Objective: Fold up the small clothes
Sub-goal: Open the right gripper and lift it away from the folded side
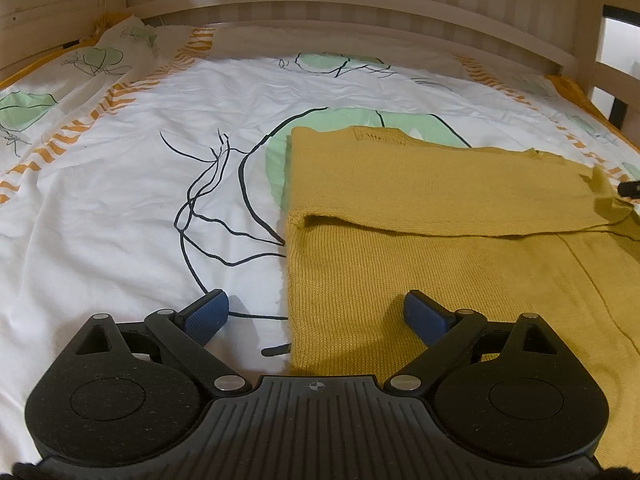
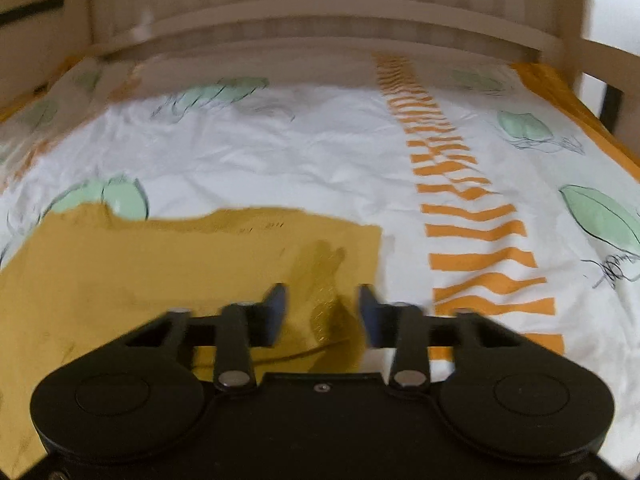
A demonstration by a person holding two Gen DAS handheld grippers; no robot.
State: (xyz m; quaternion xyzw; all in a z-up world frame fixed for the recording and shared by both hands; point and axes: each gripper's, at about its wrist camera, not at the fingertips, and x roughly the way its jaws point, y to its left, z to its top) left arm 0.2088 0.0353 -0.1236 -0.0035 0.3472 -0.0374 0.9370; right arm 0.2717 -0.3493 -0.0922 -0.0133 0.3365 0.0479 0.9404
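While a mustard-yellow knitted garment point(image 1: 440, 216) lies spread on the bed point(image 1: 120, 200), the left claw point(image 1: 316, 316) is held low above its left edge with the jaws spread wide and nothing between them. One blue pad point(image 1: 208, 314) is seen over the white sheet at about 9 o'clock from that edge, the other pad point(image 1: 424, 314) over the yellow knit at 3 o'clock. A flap of the garment is folded over across its upper part, its lower edge running from 9 to 3 o'clock. In the right wrist view, which is blurred, the right claw point(image 2: 322, 312) is seen over the garment's point(image 2: 160, 272) right portion, jaws parted, with a raised wrinkle of yellow fabric between them; whether the fabric is touched cannot be told. An orange striped band point(image 2: 472, 232) on the sheet runs at 2 o'clock from that claw. A wooden bed rail point(image 1: 360, 8) is seen at 12 o'clock.
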